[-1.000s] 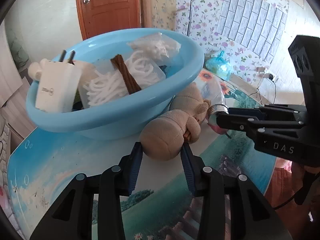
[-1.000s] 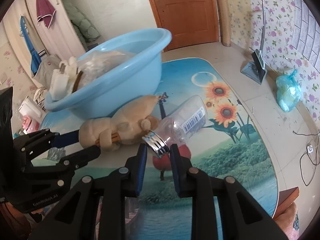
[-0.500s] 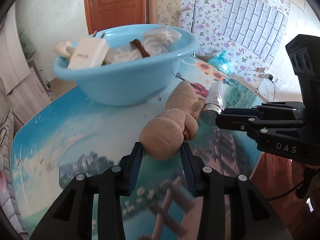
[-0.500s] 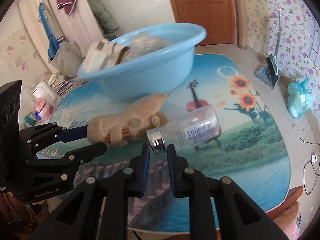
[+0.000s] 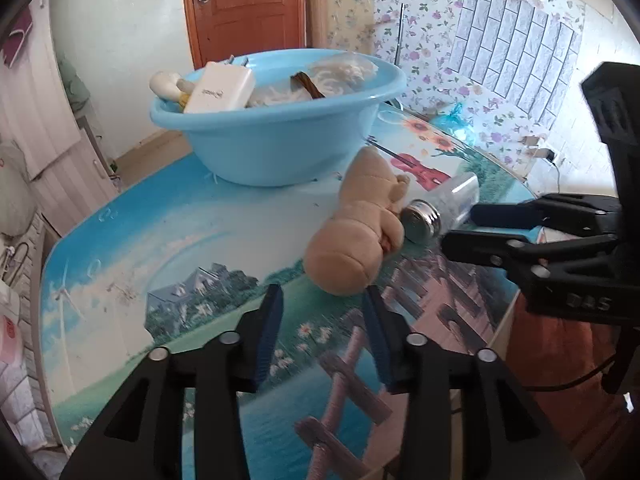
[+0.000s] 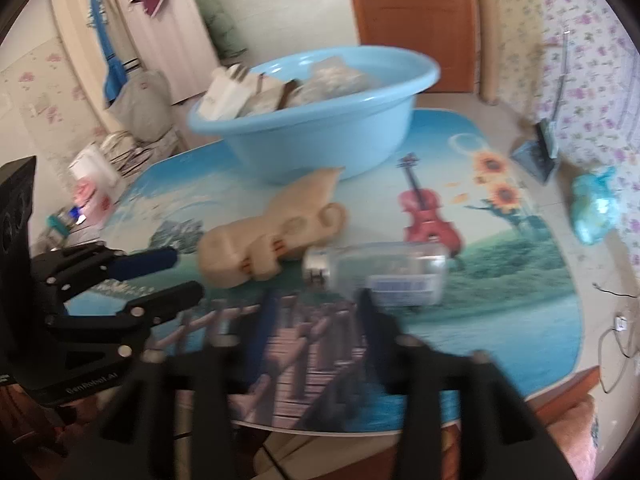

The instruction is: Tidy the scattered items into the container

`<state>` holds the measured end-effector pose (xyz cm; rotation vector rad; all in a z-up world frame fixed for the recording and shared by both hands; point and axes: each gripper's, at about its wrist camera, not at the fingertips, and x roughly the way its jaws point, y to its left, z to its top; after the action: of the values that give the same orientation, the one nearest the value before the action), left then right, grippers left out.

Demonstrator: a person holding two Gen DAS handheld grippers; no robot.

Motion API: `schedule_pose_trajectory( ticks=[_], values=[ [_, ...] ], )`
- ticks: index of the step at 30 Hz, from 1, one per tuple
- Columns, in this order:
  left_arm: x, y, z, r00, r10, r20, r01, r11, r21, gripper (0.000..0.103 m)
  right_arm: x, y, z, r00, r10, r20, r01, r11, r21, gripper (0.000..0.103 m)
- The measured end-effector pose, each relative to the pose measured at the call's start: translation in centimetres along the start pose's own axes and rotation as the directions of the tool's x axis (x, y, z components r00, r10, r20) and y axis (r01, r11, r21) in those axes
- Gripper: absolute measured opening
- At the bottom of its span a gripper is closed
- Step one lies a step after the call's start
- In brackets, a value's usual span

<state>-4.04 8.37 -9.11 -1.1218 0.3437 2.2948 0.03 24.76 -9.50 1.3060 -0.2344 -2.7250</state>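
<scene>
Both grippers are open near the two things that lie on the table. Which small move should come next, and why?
Probably ease the left gripper forward around the beige plush toy and close: its open jaws hold nothing, the toy's rounded end lies just ahead, and it is outside the light blue plastic basin.

The table [image 5: 132, 240] has a rounded-corner top covered with a printed scene: blue sky, a house, a wooden footbridge over water, a red violin and sunflowers. Three things lie directly on it. A light blue basin [image 5: 280, 136] stands toward the far edge. A tan plush toy [image 5: 356, 232] lies on its side near the middle of the table, one end close to the foot of the basin. A clear plastic bottle [image 6: 384, 270] with a silver cap lies on its side just beside the toy, cap toward it.
</scene>
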Motion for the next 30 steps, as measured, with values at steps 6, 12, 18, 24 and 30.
schedule_pose_trajectory(
  ticks=[6,12,18,24,30],
  values=[
    [0.4,0.3,1.0,1.0,0.003,0.016,-0.003,1.0,0.012,0.075,0.4,-1.6,0.1,0.996,-0.09,0.001,0.09,0.994,0.069,0.084],
    [1.9,0.0,2.1,1.0,-0.008,-0.003,0.009,1.0,0.016,0.075,0.8,-1.8,0.8,0.997,-0.071,0.022,0.07,0.996,0.057,0.098],
    [3.2,0.0,3.2,1.0,-0.016,-0.013,0.017,1.0,0.015,0.075,1.7,-2.3,1.5,0.998,-0.065,0.01,0.064,0.996,0.067,0.099],
    [4.0,0.5,3.4,0.997,-0.066,-0.029,0.066,0.998,-0.004,0.075,2.7,-2.5,1.9,1.0,-0.026,-0.015,0.027,0.998,0.056,0.099],
    [3.4,1.0,3.0,0.99,-0.142,-0.022,0.142,0.99,-0.008,0.041,3.8,-2.3,1.8,0.998,-0.042,-0.053,0.045,0.998,0.044,0.099]
  ],
)
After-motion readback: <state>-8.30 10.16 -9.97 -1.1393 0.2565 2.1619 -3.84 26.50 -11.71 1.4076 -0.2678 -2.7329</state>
